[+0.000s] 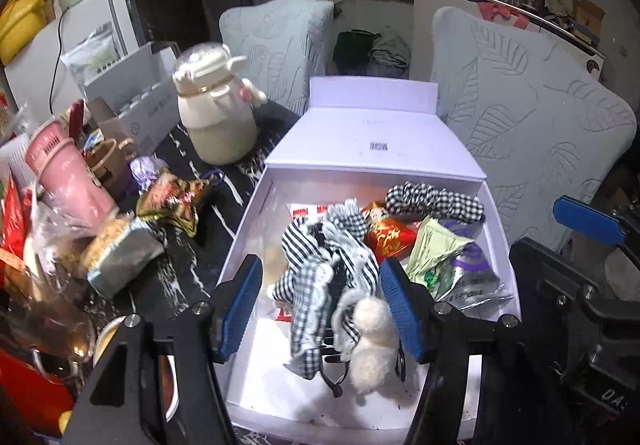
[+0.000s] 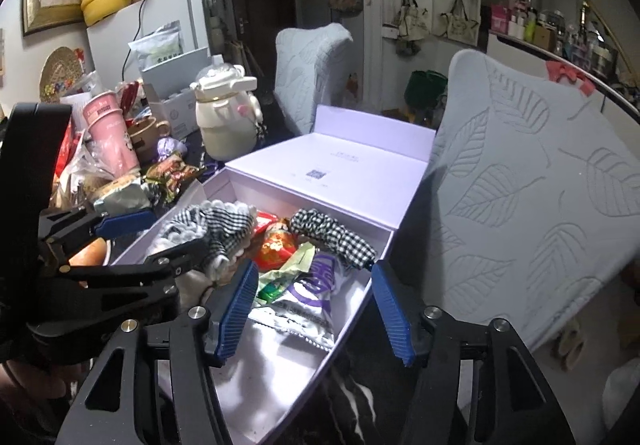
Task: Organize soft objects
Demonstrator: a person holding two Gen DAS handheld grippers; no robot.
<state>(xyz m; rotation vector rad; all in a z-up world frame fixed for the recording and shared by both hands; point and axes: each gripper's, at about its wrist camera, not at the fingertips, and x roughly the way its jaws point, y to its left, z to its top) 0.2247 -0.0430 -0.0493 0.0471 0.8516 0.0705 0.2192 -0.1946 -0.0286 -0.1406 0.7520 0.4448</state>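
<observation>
Over the open lavender box [image 1: 248, 241], the left gripper [image 1: 320, 309] angles down, jaws wide, blue pads either side of a checked fabric bundle [image 1: 328, 257] with a white pom-pom [image 1: 374, 341]; whether the pads touch it is unclear. Just right of it the right gripper [image 2: 314, 309] hovers over the box's right end, jaws wide, holding nothing, a silver-purple snack packet [image 2: 308, 301] beneath. Ahead lies a checked scrunchie [image 2: 332, 231], beside a red packet [image 2: 276, 245]. Farther left stand a cream bottle [image 1: 216, 117] and a pink cup [image 1: 68, 177].
</observation>
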